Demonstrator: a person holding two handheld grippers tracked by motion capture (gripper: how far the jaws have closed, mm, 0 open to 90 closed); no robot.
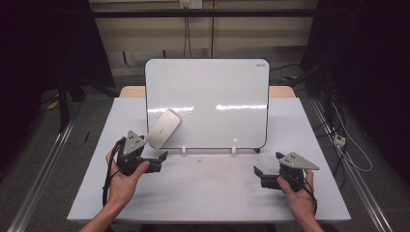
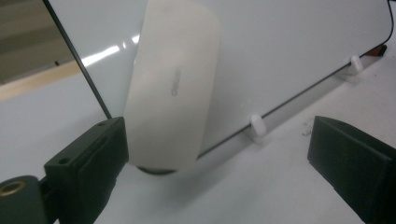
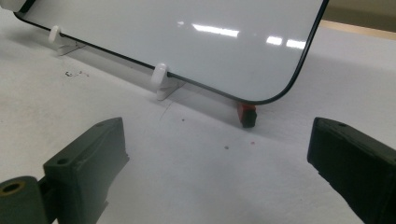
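small logo at the whiteboard (image 1: 207,102) top corner unreadable; eraser (image 2: 173,88) top cropped by frame

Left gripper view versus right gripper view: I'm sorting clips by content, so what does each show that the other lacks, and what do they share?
The left gripper view alone shows the pale eraser lying against the whiteboard, near its left edge, ahead of the open jaws. The right gripper view alone shows the board's rounded lower corner and a small red and black piece under it. Both show the whiteboard, its white clips, the white table and two open black jaws.
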